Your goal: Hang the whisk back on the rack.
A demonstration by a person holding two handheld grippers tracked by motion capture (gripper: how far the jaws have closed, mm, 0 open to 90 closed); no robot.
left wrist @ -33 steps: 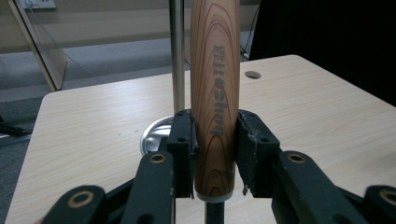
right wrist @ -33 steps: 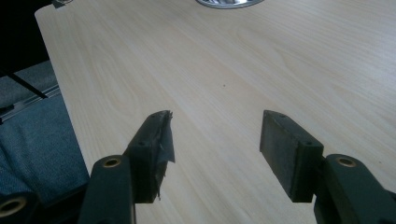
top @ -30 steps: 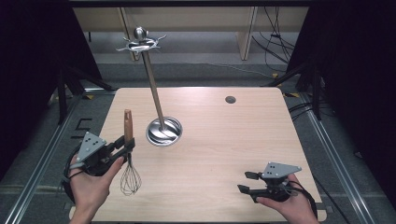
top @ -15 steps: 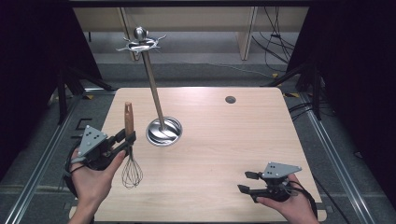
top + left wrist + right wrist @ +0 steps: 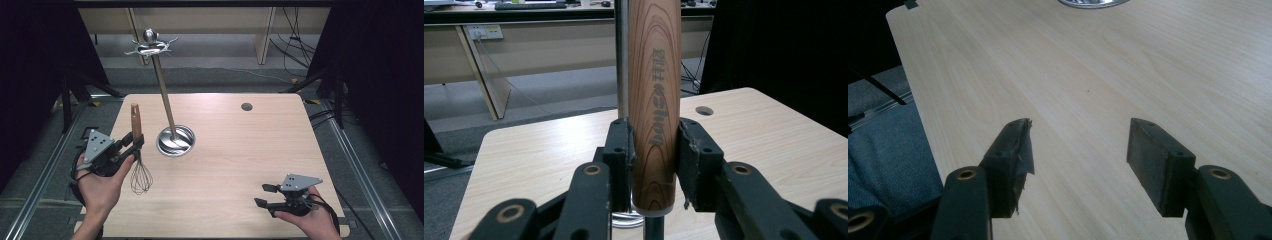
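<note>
A whisk with a wooden handle and wire head stands upright at the table's left, handle up. My left gripper is shut on the lower part of that handle, the jaws pressing both its sides, the wire head hanging just above the table. A metal stand with a round base, a tall pole and hooks at its top rises right of the whisk. Near the front right edge my right gripper stands open over bare wood, nothing between its pads.
The wooden table has a small round hole at the back right. Dark curtains flank both sides. Cables and desk legs lie on the floor behind the table. The stand's base rim shows far ahead in the right gripper view.
My left gripper has lifted the whisk slightly and shifted it a little toward the stand. The right gripper has stayed where it was.
</note>
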